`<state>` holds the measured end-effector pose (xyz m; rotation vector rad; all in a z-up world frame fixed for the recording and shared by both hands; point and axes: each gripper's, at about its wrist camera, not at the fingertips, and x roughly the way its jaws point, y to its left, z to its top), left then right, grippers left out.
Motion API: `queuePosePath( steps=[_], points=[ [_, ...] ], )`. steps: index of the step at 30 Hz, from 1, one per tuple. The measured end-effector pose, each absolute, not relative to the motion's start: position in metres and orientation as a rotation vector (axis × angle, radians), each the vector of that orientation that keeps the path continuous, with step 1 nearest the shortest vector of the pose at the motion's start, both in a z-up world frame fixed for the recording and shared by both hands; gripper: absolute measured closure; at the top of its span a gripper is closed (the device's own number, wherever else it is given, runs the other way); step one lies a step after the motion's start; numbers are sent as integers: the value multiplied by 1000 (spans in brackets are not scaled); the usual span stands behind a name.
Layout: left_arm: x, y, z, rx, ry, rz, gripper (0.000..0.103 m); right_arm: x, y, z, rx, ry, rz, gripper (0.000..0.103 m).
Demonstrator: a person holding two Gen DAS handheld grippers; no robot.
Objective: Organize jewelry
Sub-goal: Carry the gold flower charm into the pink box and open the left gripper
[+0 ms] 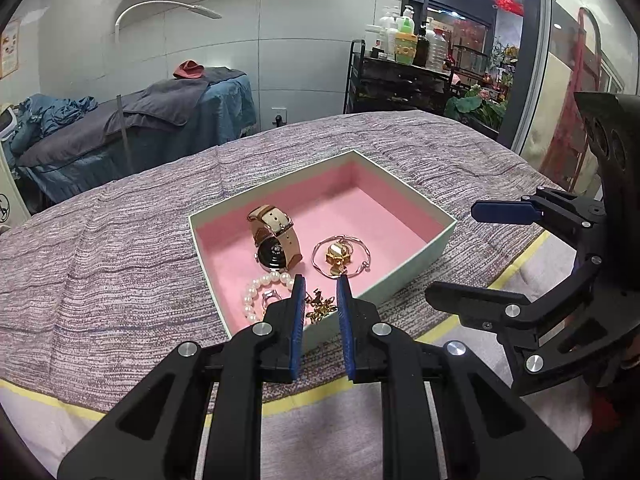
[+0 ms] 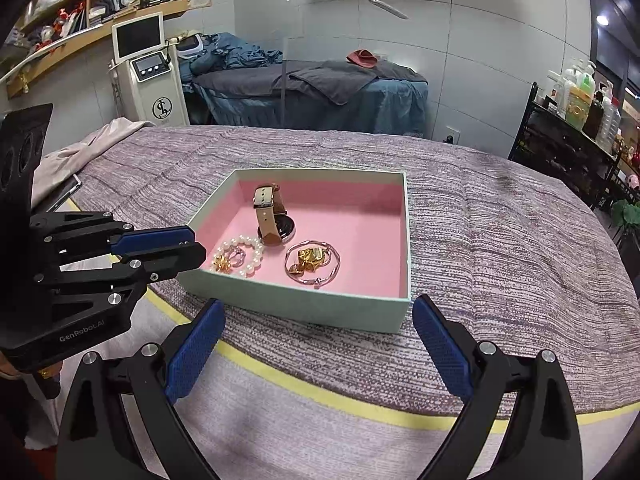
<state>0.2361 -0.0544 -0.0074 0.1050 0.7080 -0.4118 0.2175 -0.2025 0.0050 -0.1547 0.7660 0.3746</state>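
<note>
Beyond both pairs of fingers, the box already holds all visible jewelry: watch, pearls, bangle. The left gripper is nearly closed and empty; the right gripper is wide open. Little seems left.

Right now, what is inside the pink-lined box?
Box holds a watch, pearl bracelet, silver bangle around gold pieces, and gold chain. Anything underneath them is hidden.

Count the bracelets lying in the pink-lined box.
2. The pearl bracelet lies in the near left corner; the silver bangle lies beside it, ringing a gold piece. More could hide underneath.
</note>
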Motion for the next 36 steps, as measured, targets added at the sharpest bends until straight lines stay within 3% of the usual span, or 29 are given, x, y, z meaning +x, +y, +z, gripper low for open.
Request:
queuePosePath(
  steps=[30, 31, 33, 34, 36],
  points=[
    [305, -70, -45, 79, 860, -405, 85, 251, -211, -9, -185, 811, 331, 7],
    [305, -70, -45, 82, 858, -401, 82, 252, -212, -9, -182, 811, 329, 7],
    [303, -69, -44, 76, 850, -393, 67, 252, -213, -10, -176, 815, 328, 7],
    [303, -68, -43, 68, 846, -391, 55, 252, -214, -11, -174, 817, 328, 7],
    [302, -67, -41, 60, 841, -397, 51, 252, -214, -11, -176, 818, 327, 7]
  ],
)
